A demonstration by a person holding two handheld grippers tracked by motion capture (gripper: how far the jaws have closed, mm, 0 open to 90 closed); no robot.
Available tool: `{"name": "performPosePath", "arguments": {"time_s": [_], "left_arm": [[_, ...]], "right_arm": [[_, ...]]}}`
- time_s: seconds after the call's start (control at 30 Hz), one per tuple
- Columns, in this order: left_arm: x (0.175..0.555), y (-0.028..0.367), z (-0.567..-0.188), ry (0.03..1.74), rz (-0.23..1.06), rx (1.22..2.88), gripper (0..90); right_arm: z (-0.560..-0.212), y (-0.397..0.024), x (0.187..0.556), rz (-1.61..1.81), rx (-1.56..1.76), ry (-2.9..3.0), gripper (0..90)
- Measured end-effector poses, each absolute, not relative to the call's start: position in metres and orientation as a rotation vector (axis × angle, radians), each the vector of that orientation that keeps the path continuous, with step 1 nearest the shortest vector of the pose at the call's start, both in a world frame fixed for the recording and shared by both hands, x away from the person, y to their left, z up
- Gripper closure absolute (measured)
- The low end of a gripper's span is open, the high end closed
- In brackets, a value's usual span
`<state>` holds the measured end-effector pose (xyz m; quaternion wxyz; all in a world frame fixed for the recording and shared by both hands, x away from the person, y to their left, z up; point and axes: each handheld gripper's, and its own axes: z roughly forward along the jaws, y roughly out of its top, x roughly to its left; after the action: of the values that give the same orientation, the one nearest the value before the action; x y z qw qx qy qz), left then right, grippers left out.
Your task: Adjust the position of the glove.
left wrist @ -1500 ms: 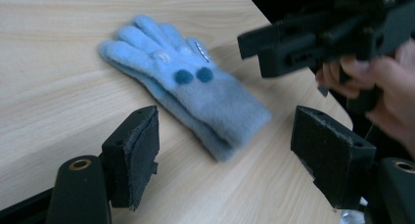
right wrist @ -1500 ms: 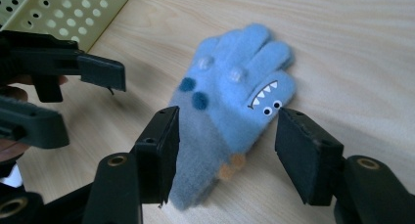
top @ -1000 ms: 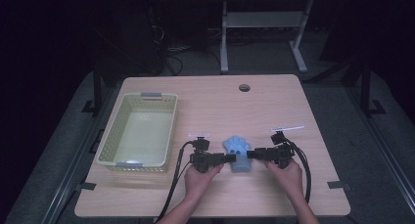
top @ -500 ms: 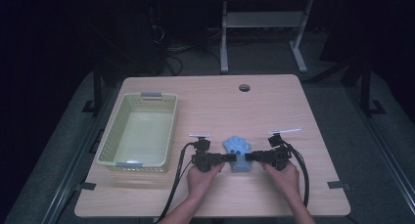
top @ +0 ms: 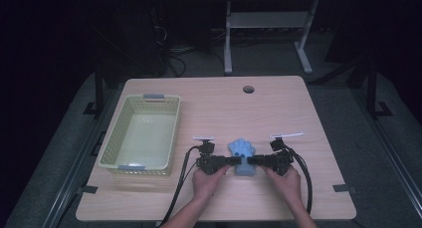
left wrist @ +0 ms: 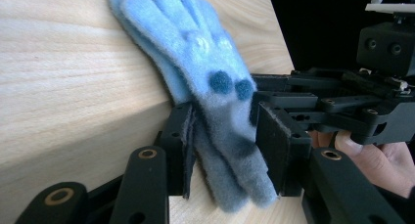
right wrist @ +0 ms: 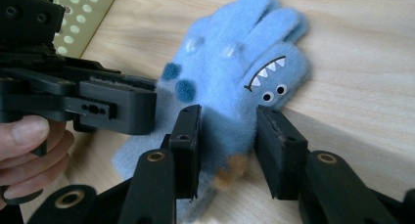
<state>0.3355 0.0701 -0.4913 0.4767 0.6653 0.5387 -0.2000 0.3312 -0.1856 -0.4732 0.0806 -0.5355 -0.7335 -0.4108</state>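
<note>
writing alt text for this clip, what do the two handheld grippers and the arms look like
Both the left gripper and right gripper are matte black, with flat rectangular jaws on hinged links with brass-coloured pivots. Each trails a black cable and carries a small pale plate on top. The forearms are bare, no sleeves visible.

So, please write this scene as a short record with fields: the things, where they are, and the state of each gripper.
item: blue glove with a monster face, lying flat on the table
basket: pale green basket, to the left of the glove
left gripper: open, jaws on both sides of the glove's cuff end
right gripper: open, jaws around the glove from the opposite side
hands: one on each gripper
</note>
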Motion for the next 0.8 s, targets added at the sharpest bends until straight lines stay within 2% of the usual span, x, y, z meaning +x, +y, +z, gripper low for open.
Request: {"name": "performPosePath", "arguments": {"time_s": [0.23,0.37,0.47,0.8], "left_arm": [[0.3326,0.068,-0.4928,1.298,-0.516,1.633,60.3],[0.3325,0.0671,-0.4946,1.3,-0.516,1.636,65.2],[0.3329,0.0666,-0.4965,1.304,-0.516,1.636,72.9],[0.3362,0.0681,-0.4981,1.288,-0.523,1.64,77.5]], "right_arm": [[-0.4744,-0.1859,0.3299,-1.233,-1.606,-2.178,65.3],[-0.4762,-0.1841,0.3282,-1.246,-1.609,-2.165,68.3],[-0.4771,-0.1839,0.3279,-1.247,-1.611,-2.134,68.6],[-0.4815,-0.1866,0.3292,-1.259,-1.6,-2.064,74.7]]}}
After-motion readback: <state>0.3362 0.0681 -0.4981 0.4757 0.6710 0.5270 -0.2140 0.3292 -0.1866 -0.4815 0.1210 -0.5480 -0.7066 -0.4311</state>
